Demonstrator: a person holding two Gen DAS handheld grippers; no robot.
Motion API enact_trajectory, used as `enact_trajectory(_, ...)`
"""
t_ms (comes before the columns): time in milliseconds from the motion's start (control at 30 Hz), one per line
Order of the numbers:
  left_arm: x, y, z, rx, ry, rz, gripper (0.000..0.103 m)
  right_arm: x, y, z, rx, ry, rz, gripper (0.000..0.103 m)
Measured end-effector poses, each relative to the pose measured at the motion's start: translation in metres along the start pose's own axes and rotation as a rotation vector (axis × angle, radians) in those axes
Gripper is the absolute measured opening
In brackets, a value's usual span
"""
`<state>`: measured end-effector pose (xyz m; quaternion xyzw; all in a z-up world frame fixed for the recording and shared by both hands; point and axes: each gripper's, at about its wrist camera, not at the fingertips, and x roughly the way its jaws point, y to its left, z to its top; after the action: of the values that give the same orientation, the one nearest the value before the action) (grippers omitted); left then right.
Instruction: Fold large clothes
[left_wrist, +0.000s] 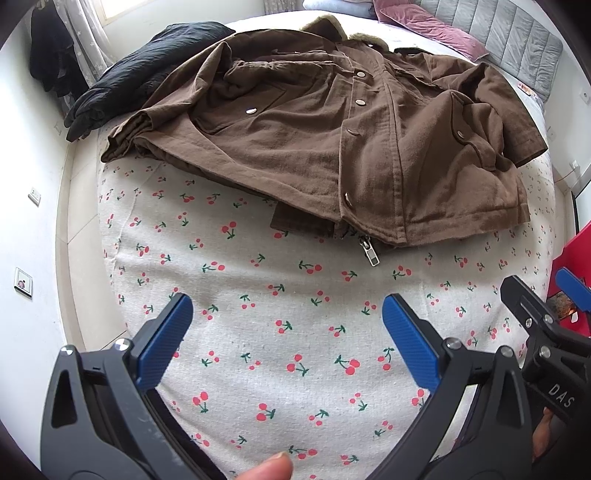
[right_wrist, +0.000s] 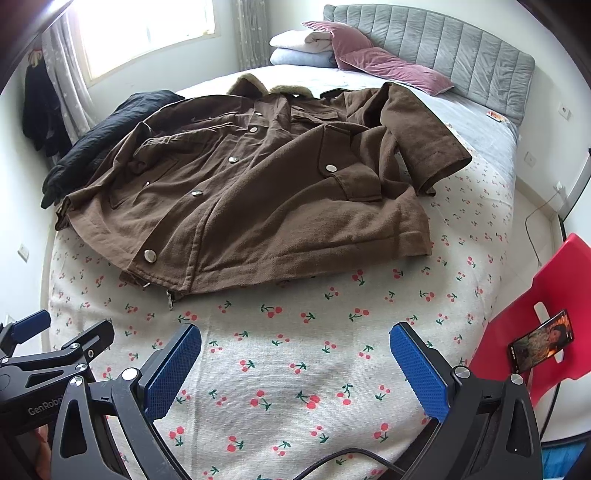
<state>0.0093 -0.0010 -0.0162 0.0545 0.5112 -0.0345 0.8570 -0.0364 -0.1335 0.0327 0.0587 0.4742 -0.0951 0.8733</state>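
Note:
A large brown jacket (left_wrist: 314, 122) with metal snaps and a fur collar lies front-up on the bed, sleeves folded in over its body; it also shows in the right wrist view (right_wrist: 258, 192). Its zipper pull (left_wrist: 371, 253) sticks out at the hem. My left gripper (left_wrist: 288, 321) is open and empty above the cherry-print sheet (left_wrist: 277, 350), short of the hem. My right gripper (right_wrist: 295, 343) is open and empty over the sheet (right_wrist: 295, 369), also short of the hem. The right gripper shows in the left wrist view (left_wrist: 546, 306), the left gripper in the right wrist view (right_wrist: 55, 339).
A black garment (left_wrist: 122, 77) lies at the bed's far left (right_wrist: 107, 136). Pillows (right_wrist: 369, 55) and a grey headboard (right_wrist: 461, 48) stand at the far end. A red chair (right_wrist: 532, 314) holding a phone (right_wrist: 541, 341) stands to the right of the bed.

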Motion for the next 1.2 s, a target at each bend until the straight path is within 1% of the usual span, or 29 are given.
enact_trajectory(667, 0.003, 0.003, 0.001, -0.003, 0.008, -0.006, 0.102, 0.003, 0.001, -0.001, -0.002, 0.01, -0.003, 0.103)
enact_trajectory(967, 0.004, 0.007, 0.004, -0.025, 0.004, -0.018, 0.102, 0.005, 0.001, 0.0, -0.002, 0.011, -0.004, 0.103)
enact_trajectory(1067, 0.003, 0.009, 0.006, -0.036, -0.011, -0.02, 0.102, 0.007, 0.0, 0.002, -0.002, 0.011, -0.01, 0.103)
enact_trajectory(1200, 0.003, 0.012, 0.009, -0.033, -0.052, -0.023, 0.102, 0.01, -0.004, 0.005, -0.001, 0.008, -0.017, 0.103)
